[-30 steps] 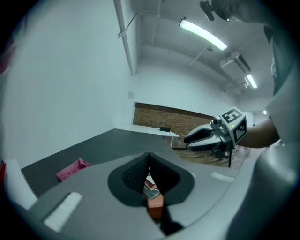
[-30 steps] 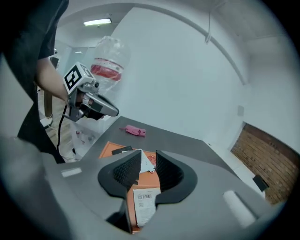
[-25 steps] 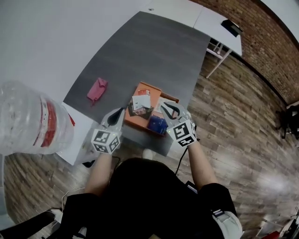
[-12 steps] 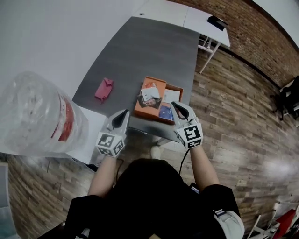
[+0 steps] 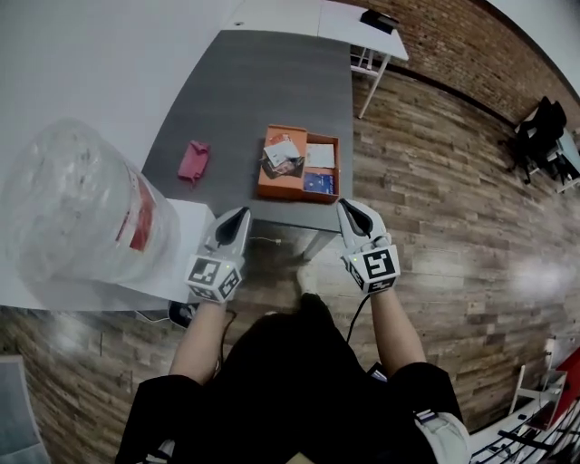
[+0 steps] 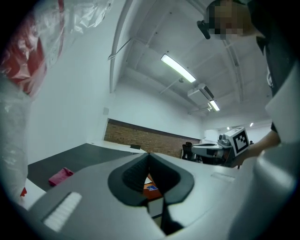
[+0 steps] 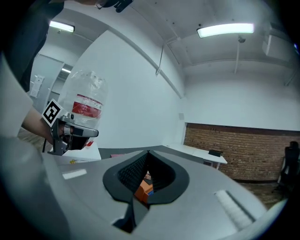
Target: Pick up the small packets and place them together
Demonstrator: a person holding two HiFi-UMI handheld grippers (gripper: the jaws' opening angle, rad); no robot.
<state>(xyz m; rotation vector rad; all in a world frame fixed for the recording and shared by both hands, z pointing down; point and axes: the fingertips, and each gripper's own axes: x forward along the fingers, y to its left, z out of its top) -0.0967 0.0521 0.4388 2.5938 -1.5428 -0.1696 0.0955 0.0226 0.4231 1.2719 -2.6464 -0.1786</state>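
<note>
An orange box point(image 5: 268, 190) stands near the front edge of the grey table point(image 5: 263, 82), with white packets point(image 5: 283, 150) and a blue packet point(image 5: 316, 183) inside. A pink packet point(image 5: 193, 159) lies alone on the table to the box's left. My left gripper point(image 5: 237, 214) and right gripper point(image 5: 347, 207) hover short of the table's front edge, over the wooden floor, both shut and empty. In the left gripper view the shut tips point(image 6: 149, 154) meet in front of the box point(image 6: 151, 188), with the pink packet point(image 6: 61, 176) at the left. The right gripper's tips point(image 7: 148, 152) also meet.
A large clear water bottle point(image 5: 77, 213) with a red label stands at the left on a white stand point(image 5: 172, 263), close to my left gripper. Brick wall and white desks point(image 5: 362, 18) lie beyond the table. Wooden floor point(image 5: 435, 208) spreads to the right.
Both grippers have drawn back from over the orange box to short of the table's front edge. The table and box now look farther away and smaller.
</note>
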